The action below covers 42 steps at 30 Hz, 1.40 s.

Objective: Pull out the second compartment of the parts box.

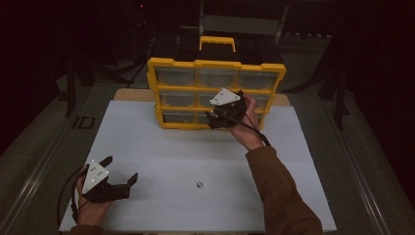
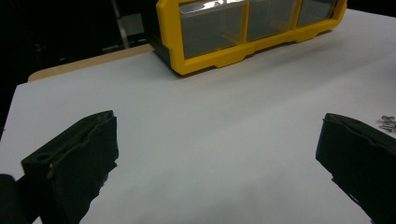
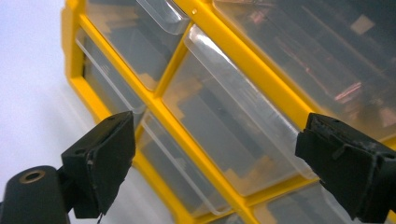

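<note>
A yellow organizer (image 1: 215, 66) with clear plastic drawers stands upright at the back of the white board (image 1: 161, 147). My right gripper (image 1: 218, 116) is held against its lower front, tilted. In the right gripper view the gripper (image 3: 217, 135) is open, its jaws either side of a clear drawer (image 3: 233, 121) without touching it. My left gripper (image 1: 122, 168) rests open at the front left, nothing between its fingers. In the left gripper view that gripper (image 2: 217, 135) has wide-set jaws over bare board. A few small metal screws (image 1: 199, 185) lie at the front middle, to the right of the left gripper.
The organizer has a yellow carry handle (image 1: 217, 42) on top and several drawers in rows. In the left gripper view its lowest row (image 2: 243, 28) is far ahead and the screws (image 2: 387, 122) lie at the right edge. Dark floor surrounds the board.
</note>
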Motion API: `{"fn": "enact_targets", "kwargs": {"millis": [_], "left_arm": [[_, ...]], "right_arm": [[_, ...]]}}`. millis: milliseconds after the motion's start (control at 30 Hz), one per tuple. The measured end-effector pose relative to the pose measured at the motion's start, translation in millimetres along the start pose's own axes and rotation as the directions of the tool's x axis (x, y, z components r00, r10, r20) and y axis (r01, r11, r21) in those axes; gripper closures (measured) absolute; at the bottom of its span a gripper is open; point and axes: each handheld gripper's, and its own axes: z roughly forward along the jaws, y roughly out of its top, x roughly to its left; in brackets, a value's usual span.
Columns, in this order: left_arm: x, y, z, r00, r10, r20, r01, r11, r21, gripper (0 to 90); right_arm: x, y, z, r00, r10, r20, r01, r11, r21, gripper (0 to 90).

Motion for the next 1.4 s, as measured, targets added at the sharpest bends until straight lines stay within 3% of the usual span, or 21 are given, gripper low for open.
{"fn": "enact_targets", "kwargs": {"millis": [200,333,433,633,667,867,967,1033,1067,1167,1400], "left_arm": [[0.2,0.0,0.1,1.0,-0.001,0.001,0.001,1.0,-0.001,0.0],[0.1,0.0,0.2,1.0,0.0,0.001,0.0,1.0,0.0,0.0],[0.2,0.0,0.2,1.0,-0.001,0.001,0.001,1.0,0.0,0.0],[0.2,-0.1,0.5,1.0,0.0,0.002,0.0,1.0,0.002,0.0],[0.3,-0.2,0.6,1.0,0.0,0.003,0.0,1.0,0.004,0.0],[0.1,-0.1,0.1,1.0,0.0,0.003,0.0,1.0,0.002,0.0],[0.1,0.0,0.0,1.0,0.0,0.003,0.0,1.0,0.001,0.0],[0.0,0.1,-0.3,1.0,-0.001,0.001,0.001,1.0,-0.003,0.0],[0.1,0.1,-0.5,1.0,-0.001,0.002,0.001,1.0,-0.002,0.0],[0.0,0.0,-0.3,1.0,-0.001,0.002,0.001,1.0,-0.001,0.0],[0.0,0.0,-0.1,1.0,0.0,0.002,0.0,1.0,-0.001,0.0]], "right_arm": [[1.2,2.4,2.1,0.9952,-0.079,0.058,0.077,0.9966,0.027,9.8],[2.6,3.0,3.6,0.9851,-0.143,0.095,0.138,0.9887,0.057,11.0],[4.9,2.4,4.5,0.975,-0.189,0.118,0.181,0.9809,0.071,11.4],[10.4,4.5,5.9,0.9416,-0.292,0.167,0.276,0.9544,0.113,11.4],[11.3,5.0,6.0,0.9396,-0.296,0.171,0.28,0.9533,0.112,11.4],[18.3,7.2,7.5,0.8805,-0.413,0.232,0.386,0.9095,0.156,12.0],[21.0,7.7,8.9,0.8564,-0.453,0.248,0.422,0.8907,0.17,12.7],[23.3,7.9,9.8,0.8463,-0.468,0.255,0.433,0.883,0.181,13.2],[24.7,7.9,10.3,0.8297,-0.491,0.265,0.454,0.8703,0.19,13.4],[28.9,7.5,11.3,0.7977,-0.531,0.286,0.489,0.8468,0.209,13.8],[33.6,7.4,12.2,0.7438,-0.593,0.309,0.542,0.8053,0.241,13.9]]}}
